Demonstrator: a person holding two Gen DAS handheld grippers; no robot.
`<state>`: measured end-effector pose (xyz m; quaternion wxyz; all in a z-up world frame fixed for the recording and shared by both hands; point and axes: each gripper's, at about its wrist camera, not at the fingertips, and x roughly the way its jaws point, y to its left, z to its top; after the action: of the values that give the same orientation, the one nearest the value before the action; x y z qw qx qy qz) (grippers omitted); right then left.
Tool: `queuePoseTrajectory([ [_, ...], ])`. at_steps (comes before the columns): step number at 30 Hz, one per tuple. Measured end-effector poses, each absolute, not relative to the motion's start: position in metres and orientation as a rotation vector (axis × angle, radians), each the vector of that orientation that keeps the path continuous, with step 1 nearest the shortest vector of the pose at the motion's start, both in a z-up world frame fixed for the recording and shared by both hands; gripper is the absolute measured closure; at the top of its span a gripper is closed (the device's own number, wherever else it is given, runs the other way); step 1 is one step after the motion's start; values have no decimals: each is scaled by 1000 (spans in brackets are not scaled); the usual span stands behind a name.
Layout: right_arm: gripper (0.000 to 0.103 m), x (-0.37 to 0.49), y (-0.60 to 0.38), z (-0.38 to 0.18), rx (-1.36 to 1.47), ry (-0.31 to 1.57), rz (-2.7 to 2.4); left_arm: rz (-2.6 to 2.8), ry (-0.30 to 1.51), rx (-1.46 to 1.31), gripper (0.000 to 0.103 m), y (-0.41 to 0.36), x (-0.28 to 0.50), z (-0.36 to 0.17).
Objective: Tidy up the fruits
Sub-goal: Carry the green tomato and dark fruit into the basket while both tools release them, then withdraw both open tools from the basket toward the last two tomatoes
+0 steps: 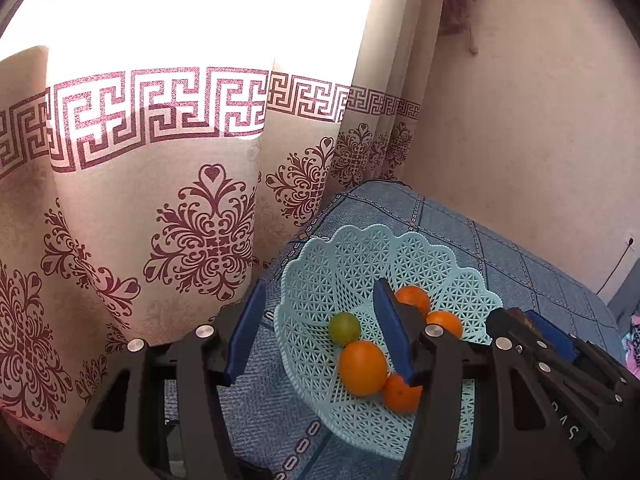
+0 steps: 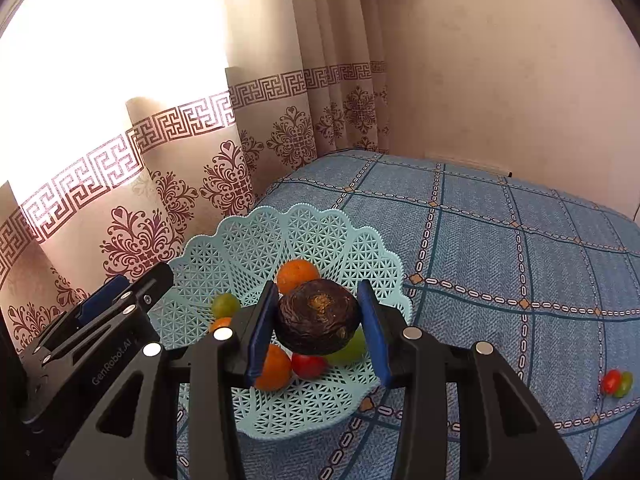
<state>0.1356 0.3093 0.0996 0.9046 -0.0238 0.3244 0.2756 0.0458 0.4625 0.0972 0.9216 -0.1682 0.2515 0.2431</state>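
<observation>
A light teal lattice basket (image 1: pixel 360 240) (image 2: pixel 304 216) sits on a blue patterned bedspread (image 2: pixel 500 248). In it lie several oranges (image 1: pixel 363 368) (image 2: pixel 298 274), a green fruit (image 1: pixel 344 328) (image 2: pixel 225 305), a red fruit (image 2: pixel 308 365) and a second green one (image 2: pixel 352 346). My right gripper (image 2: pixel 317 330) (image 1: pixel 524 318) is shut on a dark brown wrinkled fruit (image 2: pixel 316 316), held over the basket's fruits. My left gripper (image 1: pixel 318 336) (image 2: pixel 120 288) is open and holds nothing. It straddles the basket's left rim.
A small red fruit (image 2: pixel 611 381) and a small green fruit (image 2: pixel 625 385) lie together on the bedspread at far right. A patterned curtain (image 1: pixel 180 220) hangs close behind the basket. A plain wall (image 2: pixel 500 80) stands behind the bed.
</observation>
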Motion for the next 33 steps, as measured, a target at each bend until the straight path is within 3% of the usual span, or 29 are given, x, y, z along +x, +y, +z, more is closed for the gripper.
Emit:
queuePoseTrajectory([
  [4,61,137,312,100,-43,670,578,512,516,-347,41,463,44,97],
  [6,52,137,313,102,-41,666,577,522,513,-340,37,463,44,97],
  [8,50,137,313,103,-42,660,576,534,509,-334,35,464,43,97],
  [18,51,137,302,102,-27,662,539,542,507,-336,30,464,43,97],
  [22,50,136,298,102,-25,663,527,535,502,-329,24,461,43,99],
  [33,50,136,277,99,-3,669,473,509,499,-282,23,442,46,100],
])
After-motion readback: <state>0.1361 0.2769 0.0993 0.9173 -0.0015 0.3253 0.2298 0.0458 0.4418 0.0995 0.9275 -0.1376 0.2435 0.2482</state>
